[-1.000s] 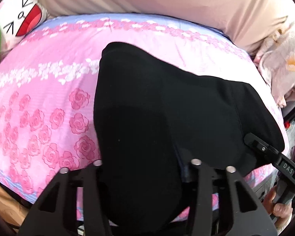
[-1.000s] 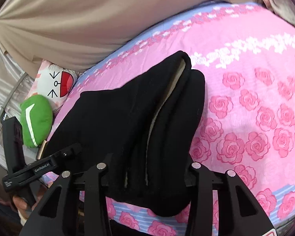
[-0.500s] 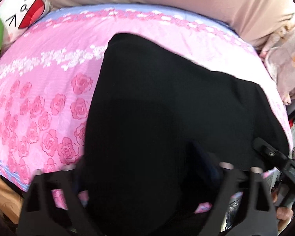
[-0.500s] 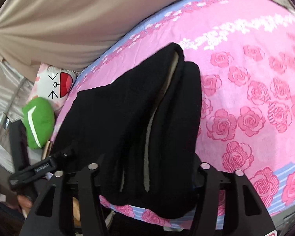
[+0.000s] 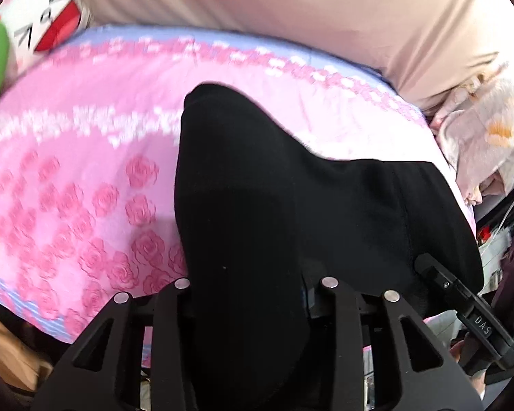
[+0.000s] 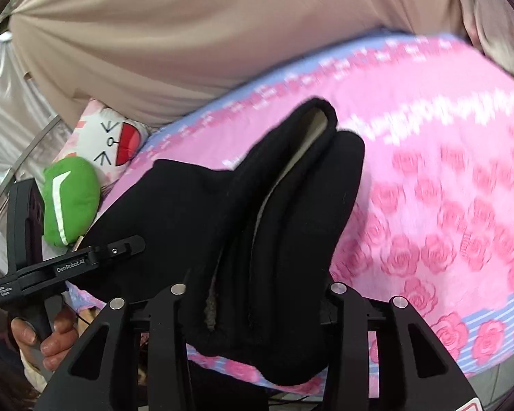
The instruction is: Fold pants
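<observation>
You grasp the black pants (image 5: 291, 212) with both tongs, left tongs (image 5: 253, 284) and right tongs (image 6: 257, 291), which have just been closing, above the pink bed (image 5: 85, 171).

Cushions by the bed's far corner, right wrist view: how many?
2: a green cushion at the bed corner, and a white cartoon-face cushion just behind it, touching. Others may be hidden.

open pink bedsheet (image 6: 445, 205) right of black pants (image 6: 291, 222), plush toys (image 6: 72, 202) crowding left corner
</observation>
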The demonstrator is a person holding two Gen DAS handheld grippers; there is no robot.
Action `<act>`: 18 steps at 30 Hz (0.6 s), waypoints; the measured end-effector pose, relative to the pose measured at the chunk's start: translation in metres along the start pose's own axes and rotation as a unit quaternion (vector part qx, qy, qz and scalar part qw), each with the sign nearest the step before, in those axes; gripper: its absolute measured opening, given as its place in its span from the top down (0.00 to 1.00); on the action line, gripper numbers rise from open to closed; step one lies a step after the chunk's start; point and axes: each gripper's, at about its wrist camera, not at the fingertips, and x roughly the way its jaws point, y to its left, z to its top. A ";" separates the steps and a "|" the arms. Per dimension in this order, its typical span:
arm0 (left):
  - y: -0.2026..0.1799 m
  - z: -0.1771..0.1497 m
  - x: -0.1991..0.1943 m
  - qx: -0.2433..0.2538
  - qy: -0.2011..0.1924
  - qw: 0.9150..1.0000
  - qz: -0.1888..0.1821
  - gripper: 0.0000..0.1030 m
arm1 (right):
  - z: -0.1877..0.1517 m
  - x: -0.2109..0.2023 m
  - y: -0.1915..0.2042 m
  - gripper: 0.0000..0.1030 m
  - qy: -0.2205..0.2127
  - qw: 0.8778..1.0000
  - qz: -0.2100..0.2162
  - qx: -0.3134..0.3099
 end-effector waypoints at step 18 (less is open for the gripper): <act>-0.051 0.018 -0.093 0.079 -0.130 0.988 0.024 0.68 | 0.032 -0.080 0.040 0.63 -0.110 0.992 0.016 -0.066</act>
